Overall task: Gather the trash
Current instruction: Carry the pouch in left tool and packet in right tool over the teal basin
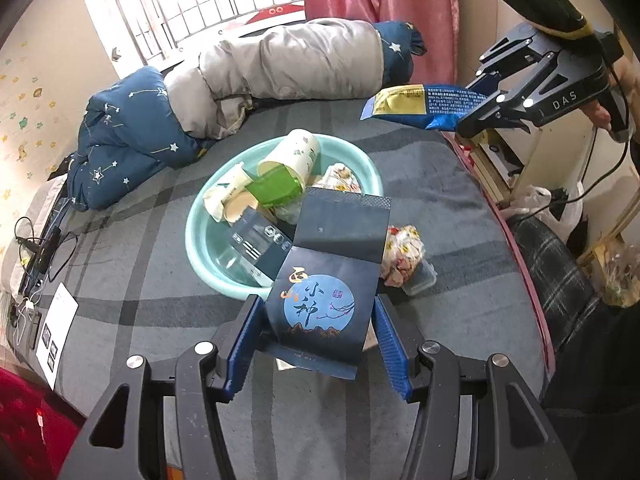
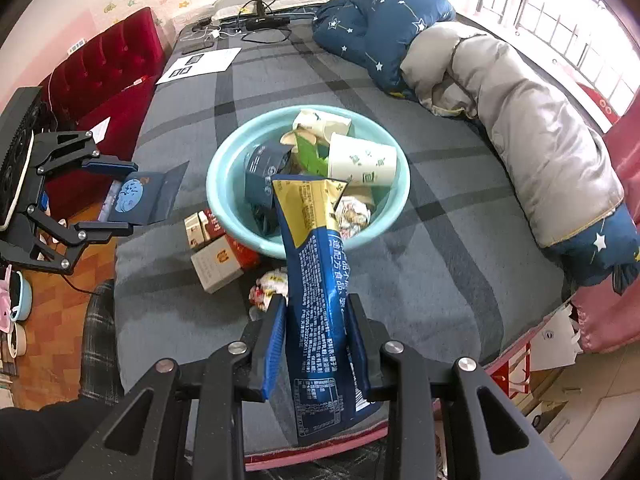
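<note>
A: Entry. Left gripper [image 1: 316,340] stands about half open, closed across the width of a dark blue tea pouch [image 1: 324,304]. The pouch is flat, matte, creased across its middle, and it juts out over the near rim of the teal basin [image 1: 200,236]. Right gripper [image 2: 316,344] is pinched down on a blue-and-gold snack bag [image 2: 316,280], glossy film, long and limp, its gold top drooping toward the basin.

B: Basin contents?

A: Paper cups [image 2: 362,162] lying on their sides, a green translucent plastic piece [image 1: 274,190], another dark pouch, crumpled wrappers. Smooth round plastic bowl on a grey plaid blanket [image 1: 420,184] covering the bed. Soft footing.

B: Risks from here?

A: Three, in my judgement. The tea pouch is held by its edges only; thin stock can buckle and slip out sideways. The snack bag's film is slick, and gripped at the lower end its free end may flop outside the rim on release. And the pile is already high, so a new piece may slide off the cups.

B: Anything left outside?

A: Small cardboard boxes [image 2: 218,260] and a crumpled red-and-white wrapper [image 2: 272,286], on the blanket just beside the basin.
</note>
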### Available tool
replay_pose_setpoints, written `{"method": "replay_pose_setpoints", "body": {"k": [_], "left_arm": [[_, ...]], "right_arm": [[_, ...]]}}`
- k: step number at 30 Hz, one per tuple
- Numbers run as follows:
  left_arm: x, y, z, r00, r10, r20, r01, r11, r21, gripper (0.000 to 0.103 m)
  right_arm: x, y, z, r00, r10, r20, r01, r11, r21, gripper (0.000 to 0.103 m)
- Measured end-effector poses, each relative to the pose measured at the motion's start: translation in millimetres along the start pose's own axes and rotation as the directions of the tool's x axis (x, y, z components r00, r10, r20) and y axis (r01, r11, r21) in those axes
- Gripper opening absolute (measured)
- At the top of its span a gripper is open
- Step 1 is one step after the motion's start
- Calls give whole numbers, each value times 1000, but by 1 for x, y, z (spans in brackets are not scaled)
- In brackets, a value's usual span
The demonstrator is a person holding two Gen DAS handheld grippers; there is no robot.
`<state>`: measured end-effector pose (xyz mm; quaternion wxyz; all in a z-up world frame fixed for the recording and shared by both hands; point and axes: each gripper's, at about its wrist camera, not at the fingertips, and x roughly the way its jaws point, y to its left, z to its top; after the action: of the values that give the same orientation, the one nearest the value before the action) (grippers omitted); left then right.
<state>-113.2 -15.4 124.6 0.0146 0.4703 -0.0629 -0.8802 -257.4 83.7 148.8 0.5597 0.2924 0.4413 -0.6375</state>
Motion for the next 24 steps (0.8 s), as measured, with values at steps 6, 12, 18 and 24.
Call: {"method": "replay_pose_setpoints", "body": {"k": [6,12,18,24], "left_arm": [[1,17,12,1000,13,17,-12,999,-30,60],[10,36,21,1000,27,13,-27,998,-63,60],[19,57,29,998,45,35,-41,993,-114,60],[31,76,38,998,49,34,-43,986,-159,60]], "right_arm": [[-1,-3,20,1000,12,17,-12,1000,2,31],[0,-8,44,999,36,27,-36,999,18,31],[9,-16,66,998,48,30,-50,998,47,31],[25,-22,88,998,56,18,-58,996,71,31]]}}
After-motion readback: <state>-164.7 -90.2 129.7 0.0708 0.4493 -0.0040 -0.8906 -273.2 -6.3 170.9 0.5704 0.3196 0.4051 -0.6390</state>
